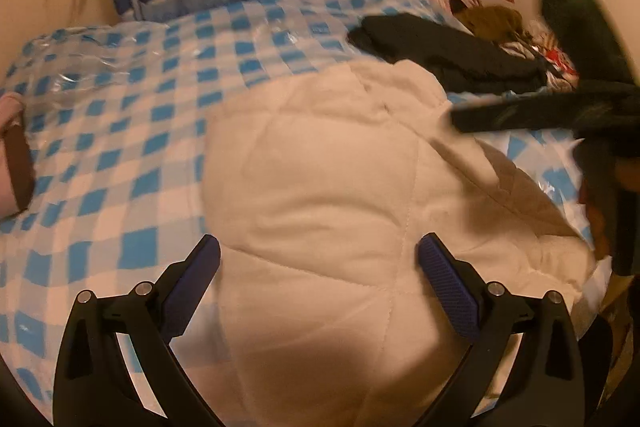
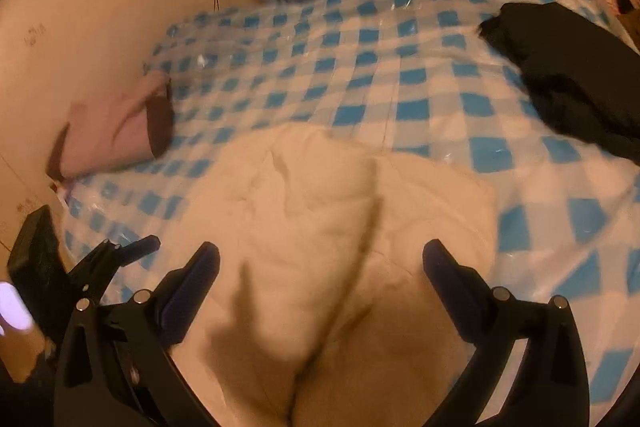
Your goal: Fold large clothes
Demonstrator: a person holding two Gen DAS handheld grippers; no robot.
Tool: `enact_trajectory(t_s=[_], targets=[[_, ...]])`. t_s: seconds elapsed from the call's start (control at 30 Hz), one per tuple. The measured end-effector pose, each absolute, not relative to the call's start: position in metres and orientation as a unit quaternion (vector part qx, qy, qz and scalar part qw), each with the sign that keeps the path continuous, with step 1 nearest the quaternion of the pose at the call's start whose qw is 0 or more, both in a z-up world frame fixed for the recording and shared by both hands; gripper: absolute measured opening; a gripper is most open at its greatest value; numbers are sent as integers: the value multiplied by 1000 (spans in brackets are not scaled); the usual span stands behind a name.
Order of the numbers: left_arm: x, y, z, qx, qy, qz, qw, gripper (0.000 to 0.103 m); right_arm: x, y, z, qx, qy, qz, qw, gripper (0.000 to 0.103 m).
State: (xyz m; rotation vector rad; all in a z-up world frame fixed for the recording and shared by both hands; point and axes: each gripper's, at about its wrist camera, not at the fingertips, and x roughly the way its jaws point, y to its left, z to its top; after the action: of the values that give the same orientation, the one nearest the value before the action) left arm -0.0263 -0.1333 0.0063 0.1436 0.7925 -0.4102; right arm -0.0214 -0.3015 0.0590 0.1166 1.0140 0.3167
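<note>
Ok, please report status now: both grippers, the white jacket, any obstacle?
Left gripper open, right gripper open, both empty. White jacket lying bunched on checked sheet. Black garment beyond, apart from it.

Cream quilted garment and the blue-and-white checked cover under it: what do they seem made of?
The cream quilted garment looks like soft padded fabric, matte, with stitched seams dividing puffy panels, likely a filled jacket or similar. The blue-and-white checked cover looks like printed cloth under clear plastic film, judging by glossy wrinkles and highlights.
</note>
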Motion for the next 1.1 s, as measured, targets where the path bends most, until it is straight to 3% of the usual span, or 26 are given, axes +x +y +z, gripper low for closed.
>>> enact_trajectory(t_s=[0.1, 0.23, 0.43, 0.7, 0.83, 1.1], targets=[[-22, -142, -12, 73, 396, -207, 892, 96, -18, -306, 5, 50, 522, 153, 838, 98], [-22, -127, 4, 44, 399, -235, 886, 95, -25, -327, 20, 100, 523, 180, 827, 98], [7, -41, 23, -86, 419, -228, 875, 95, -22, -404, 45, 274, 487, 196, 806, 98], [60, 8, -27, -207, 489, -241, 812, 95, -10, -425, -9, 354, 560, 212, 718, 98], [75, -7, -56, -231, 515, -257, 785, 96, -5, -410, -29, 359, 574, 240, 695, 98], [82, -7, -60, -242, 511, -268, 780, 96, -8, -414, -40, 365, 571, 253, 691, 97]])
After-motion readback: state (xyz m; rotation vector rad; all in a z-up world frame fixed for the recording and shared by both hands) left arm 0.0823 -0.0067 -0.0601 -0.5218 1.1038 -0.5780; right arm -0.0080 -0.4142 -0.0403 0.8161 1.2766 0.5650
